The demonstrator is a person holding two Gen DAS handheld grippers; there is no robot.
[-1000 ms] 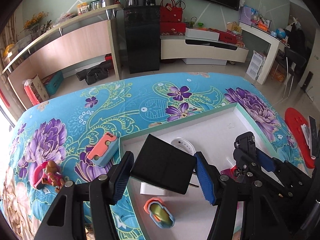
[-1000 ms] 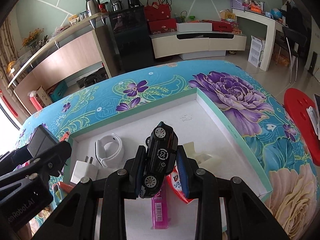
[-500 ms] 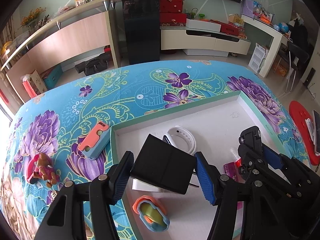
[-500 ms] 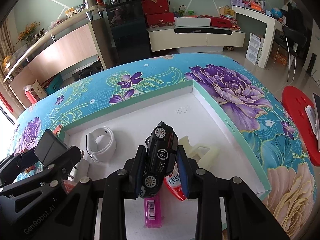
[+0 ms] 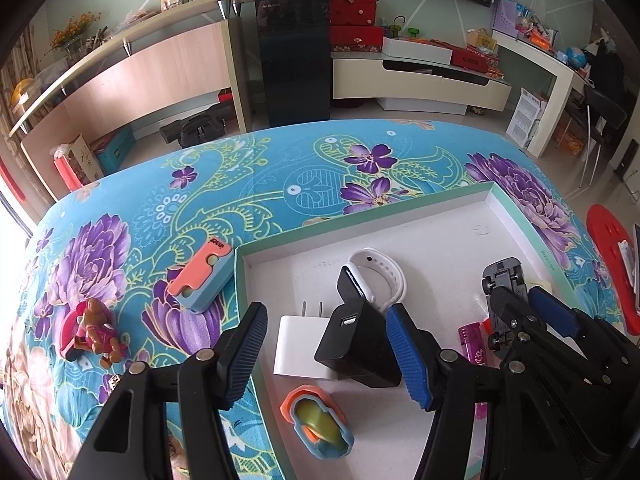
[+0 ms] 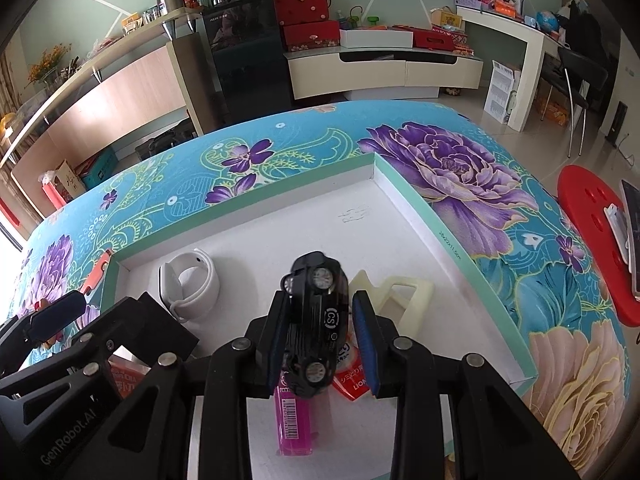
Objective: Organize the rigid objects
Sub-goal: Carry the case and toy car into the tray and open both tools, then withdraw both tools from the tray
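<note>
Right gripper [image 6: 319, 298] - jaws have just been opening. The car [image 6: 320, 320] stands nose-up between them, leaning on the left pad with a gap at the right pad, so it's not gripped. Left gripper [image 5: 325, 312] is open - the black charger [image 5: 356, 344] lies between the jaws by the right pad, well clear of the left, partly on the white charger [image 5: 296, 344]. Both things are inside the tray [image 6: 448, 224].

Handling, as a guess:
- Car: light, stiff and glossy, and its wheels will roll. Take it across the doors, not the wheels.
- Black charger: a smooth hard block, likely a bit slippery. Pinch its flat sides.

Count in the tray, one of each:
- car
- black charger
- white charger
- watch band [image 6: 192, 280]
- pink lighter [image 6: 294, 428]
- cream clip [image 6: 404, 300]
- red-white packet [image 6: 352, 380]
- orange-blue spinner [image 5: 318, 424]

Out on the floral cloth [image 5: 280, 168], also one each:
- orange-blue case [image 5: 200, 280]
- figurine [image 5: 90, 332]
</note>
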